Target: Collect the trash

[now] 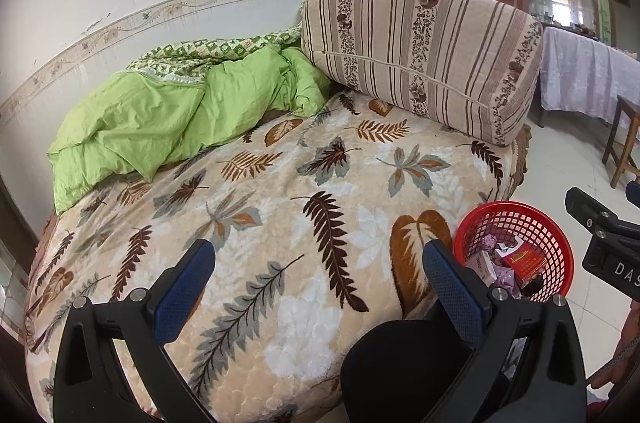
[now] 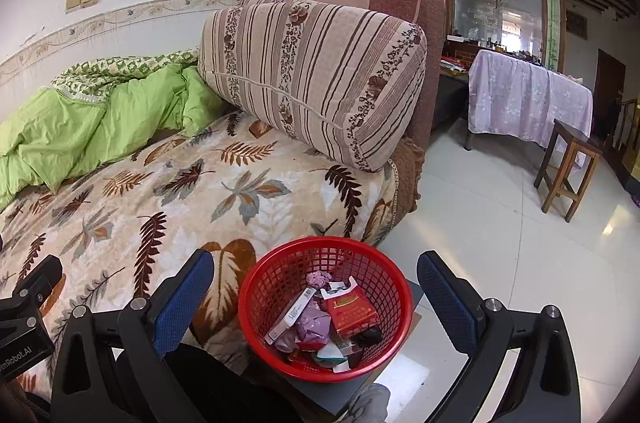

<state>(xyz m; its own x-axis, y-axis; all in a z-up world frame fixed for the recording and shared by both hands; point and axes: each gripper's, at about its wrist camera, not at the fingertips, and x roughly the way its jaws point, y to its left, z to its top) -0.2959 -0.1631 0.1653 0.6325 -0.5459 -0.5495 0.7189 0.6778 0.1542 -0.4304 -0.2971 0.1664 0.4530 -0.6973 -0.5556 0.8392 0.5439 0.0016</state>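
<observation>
My left gripper [image 1: 318, 283] has its two blue-padded fingers spread wide apart with nothing between them, and it hangs over the bed. My right gripper [image 2: 316, 295] is spread wide too and holds nothing; it sits just above the round red plastic basket with net-like holes [image 2: 280, 279]. The trash is already in that basket: a red paper box [image 2: 352, 311], a crumpled purple wrapper [image 2: 312, 323], a long white box [image 2: 288, 319] and some small scraps. The basket stands on a flat grey board [image 2: 400, 375] right beside the bed's edge. I think it could tip if one of my fingers bumps its rim, since it looks light, and then the trash would spill on the shiny white tile floor [image 2: 500, 223]. Small scraps might also slip through the holes if I lift it fast. I see no more trash on the soft cream blanket with brown and grey leaves [image 1: 280, 203], but some may hide under the crumpled green quilt [image 1: 160, 111] by the wall. A big striped cushion [image 2: 312, 75] leans on the pink sofa arm [image 2: 408, 3]. Farther off stand a wooden stool [image 2: 568, 167] and a table under a pale purple cloth [image 2: 528, 95].
</observation>
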